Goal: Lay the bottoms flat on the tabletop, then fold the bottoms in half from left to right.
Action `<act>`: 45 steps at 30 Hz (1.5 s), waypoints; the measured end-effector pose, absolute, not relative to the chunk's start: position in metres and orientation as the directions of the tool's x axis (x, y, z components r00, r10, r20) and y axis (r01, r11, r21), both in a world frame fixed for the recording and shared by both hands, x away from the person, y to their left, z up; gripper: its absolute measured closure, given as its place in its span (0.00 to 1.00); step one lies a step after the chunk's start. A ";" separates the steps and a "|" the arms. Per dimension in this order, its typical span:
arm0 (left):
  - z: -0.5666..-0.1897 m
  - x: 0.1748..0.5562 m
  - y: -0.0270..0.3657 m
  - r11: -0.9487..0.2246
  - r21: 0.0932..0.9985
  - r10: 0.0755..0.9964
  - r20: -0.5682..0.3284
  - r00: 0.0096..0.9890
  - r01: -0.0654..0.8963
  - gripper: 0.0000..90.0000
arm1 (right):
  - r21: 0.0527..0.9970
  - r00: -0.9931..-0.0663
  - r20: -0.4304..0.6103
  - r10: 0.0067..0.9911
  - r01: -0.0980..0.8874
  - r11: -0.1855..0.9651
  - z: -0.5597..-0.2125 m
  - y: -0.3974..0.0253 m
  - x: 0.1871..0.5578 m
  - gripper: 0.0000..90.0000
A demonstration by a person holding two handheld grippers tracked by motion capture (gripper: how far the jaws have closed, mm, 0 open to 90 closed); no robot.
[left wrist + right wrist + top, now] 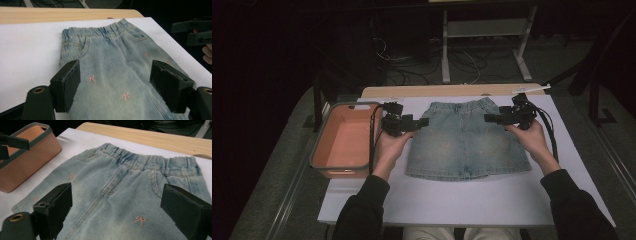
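Observation:
A pale blue denim skirt (467, 142) with small pink bows lies flat on the white sheet (452, 200), waistband toward the far edge. My left gripper (424, 121) hovers at the skirt's left side, pointing right, jaws wide apart and holding nothing. In the left gripper view the skirt (117, 65) spreads between the two black pads (67, 82). My right gripper (488, 118) hovers at the skirt's upper right, pointing left, also open and empty. Its own view shows the skirt (120, 190) and waistband between the pads (56, 203).
An orange bin (343, 140) with a grey rim stands at the table's left edge, seen also as the bin (27, 152) in the right gripper view. A wooden strip (447, 91) runs along the table's far edge. Cables trail from both grippers.

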State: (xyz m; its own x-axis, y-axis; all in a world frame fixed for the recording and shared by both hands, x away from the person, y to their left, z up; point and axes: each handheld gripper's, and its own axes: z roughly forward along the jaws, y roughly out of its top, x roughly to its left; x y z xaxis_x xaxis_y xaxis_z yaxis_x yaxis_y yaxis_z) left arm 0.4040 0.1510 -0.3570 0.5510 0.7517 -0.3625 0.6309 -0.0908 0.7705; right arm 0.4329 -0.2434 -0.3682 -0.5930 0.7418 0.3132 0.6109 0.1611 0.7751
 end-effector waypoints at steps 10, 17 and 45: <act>-0.369 0.381 0.163 -0.081 0.745 0.748 -0.393 0.534 0.662 0.26 | 0.782 -0.616 0.293 0.731 0.594 0.187 -0.365 -0.231 0.432 0.11; -0.379 0.368 0.167 -0.091 0.724 0.762 -0.392 0.516 0.684 0.25 | 0.791 -0.634 0.283 0.720 0.579 0.198 -0.356 -0.221 0.432 0.10; -0.430 0.343 0.168 -0.113 0.594 0.796 -0.425 0.431 0.796 0.25 | 0.768 -0.661 0.256 0.706 0.582 0.267 -0.359 -0.165 0.467 0.01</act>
